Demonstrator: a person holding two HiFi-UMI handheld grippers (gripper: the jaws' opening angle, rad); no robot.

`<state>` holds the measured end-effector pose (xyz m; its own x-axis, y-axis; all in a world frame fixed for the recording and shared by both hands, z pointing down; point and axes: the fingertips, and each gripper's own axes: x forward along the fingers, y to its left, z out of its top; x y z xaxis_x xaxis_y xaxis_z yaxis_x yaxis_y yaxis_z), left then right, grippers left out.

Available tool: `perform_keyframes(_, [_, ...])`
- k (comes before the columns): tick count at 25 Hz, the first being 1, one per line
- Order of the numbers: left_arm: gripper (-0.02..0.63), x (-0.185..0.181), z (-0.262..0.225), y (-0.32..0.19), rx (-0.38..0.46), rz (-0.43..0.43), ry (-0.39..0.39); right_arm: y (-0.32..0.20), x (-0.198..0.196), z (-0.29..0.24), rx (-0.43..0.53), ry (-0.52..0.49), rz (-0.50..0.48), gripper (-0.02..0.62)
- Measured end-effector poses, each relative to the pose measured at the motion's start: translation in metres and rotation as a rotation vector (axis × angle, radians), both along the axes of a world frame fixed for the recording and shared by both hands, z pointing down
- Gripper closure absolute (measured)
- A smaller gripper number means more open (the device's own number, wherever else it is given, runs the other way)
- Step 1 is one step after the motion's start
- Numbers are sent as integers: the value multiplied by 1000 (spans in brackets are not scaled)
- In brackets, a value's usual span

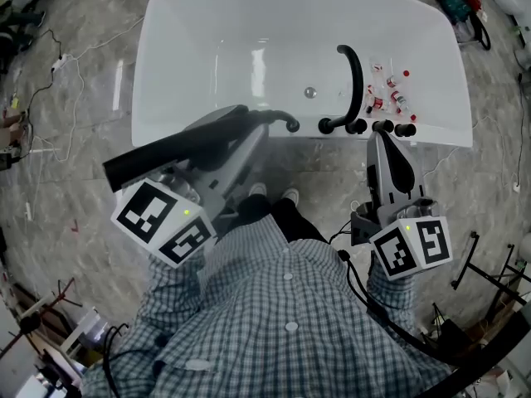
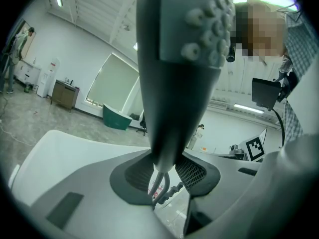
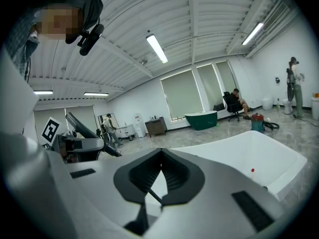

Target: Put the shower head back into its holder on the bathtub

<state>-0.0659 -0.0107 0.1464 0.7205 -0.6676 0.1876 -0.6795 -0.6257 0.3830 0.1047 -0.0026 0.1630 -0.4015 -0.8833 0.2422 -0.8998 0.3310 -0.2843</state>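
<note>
In the head view the white bathtub (image 1: 178,31) lies ahead of me. On its near rim stand a black arched spout (image 1: 355,77) and a row of black knobs and fittings (image 1: 369,126). My left gripper (image 1: 249,131) is shut on the black shower head (image 1: 166,152), which slants over the near rim, its hose (image 1: 282,119) curling off the narrow end. The left gripper view shows the shower head (image 2: 174,59), nozzles up, clamped in the left gripper (image 2: 162,176). My right gripper (image 1: 383,139) points at the knobs from just below them. The right gripper (image 3: 158,178) is shut and holds nothing.
Small red and white items (image 1: 392,89) lie on the tub ledge right of the spout. A drain (image 1: 309,92) sits in the tub floor. My shoes (image 1: 274,196) stand against the tub side. Cables (image 1: 50,65) trail on the floor at left; tripod legs (image 1: 489,272) at right.
</note>
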Motion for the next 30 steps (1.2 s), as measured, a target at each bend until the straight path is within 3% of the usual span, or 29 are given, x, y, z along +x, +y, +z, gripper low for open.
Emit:
perform_keyframes(20, [466, -1, 35, 6, -76, -12, 16, -2, -6, 25, -43, -3, -20, 588])
perform_keyframes(30, [466, -1, 45, 5, -73, 13, -42, 2, -10, 35, -60, -14, -6, 588])
